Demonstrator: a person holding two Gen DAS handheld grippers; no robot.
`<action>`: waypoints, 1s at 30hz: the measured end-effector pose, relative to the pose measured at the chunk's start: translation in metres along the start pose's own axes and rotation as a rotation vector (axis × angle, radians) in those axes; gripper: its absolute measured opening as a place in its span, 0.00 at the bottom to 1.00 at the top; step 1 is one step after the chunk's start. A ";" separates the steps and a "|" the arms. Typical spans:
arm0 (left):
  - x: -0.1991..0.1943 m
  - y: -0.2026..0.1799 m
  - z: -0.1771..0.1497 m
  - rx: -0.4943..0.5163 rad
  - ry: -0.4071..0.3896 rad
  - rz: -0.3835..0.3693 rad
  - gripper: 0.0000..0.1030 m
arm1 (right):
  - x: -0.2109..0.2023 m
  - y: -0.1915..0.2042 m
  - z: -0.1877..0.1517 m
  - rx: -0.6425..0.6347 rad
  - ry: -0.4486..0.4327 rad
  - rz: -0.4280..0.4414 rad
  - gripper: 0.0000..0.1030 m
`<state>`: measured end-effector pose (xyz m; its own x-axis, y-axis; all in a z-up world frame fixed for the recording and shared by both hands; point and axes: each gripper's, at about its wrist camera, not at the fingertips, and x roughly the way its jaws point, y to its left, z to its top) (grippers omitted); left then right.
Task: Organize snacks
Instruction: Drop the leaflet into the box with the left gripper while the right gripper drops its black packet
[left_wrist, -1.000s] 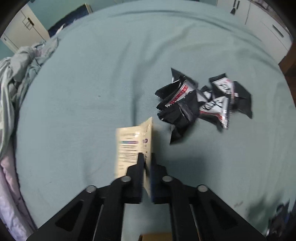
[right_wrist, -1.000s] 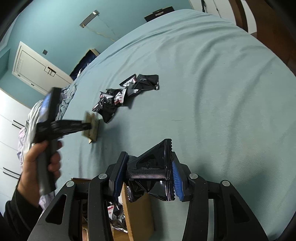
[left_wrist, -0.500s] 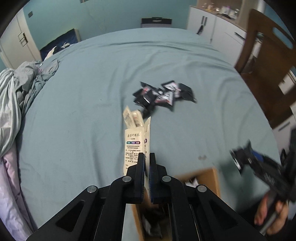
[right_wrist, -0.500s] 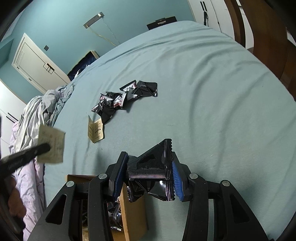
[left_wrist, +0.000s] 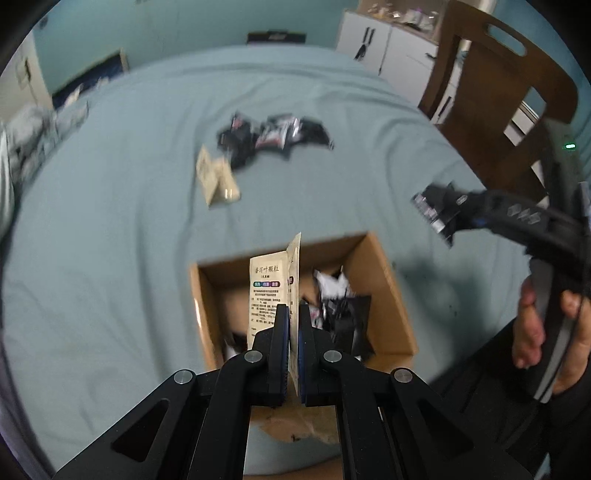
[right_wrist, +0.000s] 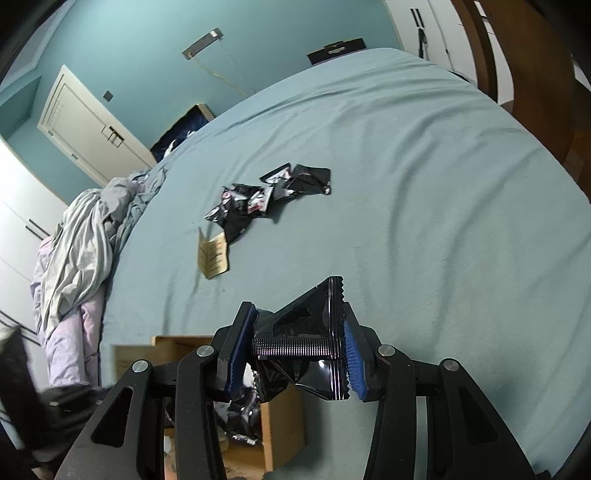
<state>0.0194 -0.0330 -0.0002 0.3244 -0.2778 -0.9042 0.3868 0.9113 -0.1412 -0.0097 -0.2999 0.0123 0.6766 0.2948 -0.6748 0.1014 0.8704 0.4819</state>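
Observation:
My left gripper (left_wrist: 292, 314) is shut on a cream snack packet (left_wrist: 271, 288) and holds it upright above an open cardboard box (left_wrist: 388, 280) with black packets inside. My right gripper (right_wrist: 297, 332) is shut on a black snack packet (right_wrist: 310, 314), held above the bed beside the box (right_wrist: 284, 424). In the left wrist view the right gripper (left_wrist: 436, 210) shows at the right, hand-held. A pile of black packets (right_wrist: 269, 195) and a cream packet (right_wrist: 212, 254) lie on the bed; both also show in the left wrist view, the pile (left_wrist: 273, 136) and the cream packet (left_wrist: 216, 181).
The bed has a teal sheet (right_wrist: 424, 184). Crumpled bedding (right_wrist: 85, 236) lies along its left side. A wooden chair (left_wrist: 491, 96) and white cabinets (left_wrist: 373, 40) stand beyond the right edge. A white door (right_wrist: 88, 125) is in the far wall.
My left gripper has carried the cream packet back from the bed to above the box. My right gripper holds its black packet almost still.

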 end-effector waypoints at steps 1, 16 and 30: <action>0.005 0.004 -0.004 -0.013 0.011 -0.012 0.03 | -0.001 0.002 -0.001 -0.008 0.000 0.006 0.42; -0.008 0.024 -0.006 -0.084 -0.099 0.113 0.83 | 0.011 0.032 -0.010 -0.129 0.052 0.049 0.42; -0.011 0.034 -0.005 -0.096 -0.128 0.261 0.83 | 0.021 0.078 -0.037 -0.381 0.147 0.123 0.44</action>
<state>0.0246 0.0031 0.0031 0.5104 -0.0613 -0.8578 0.1952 0.9797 0.0461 -0.0148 -0.2110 0.0153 0.5533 0.4341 -0.7109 -0.2684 0.9008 0.3412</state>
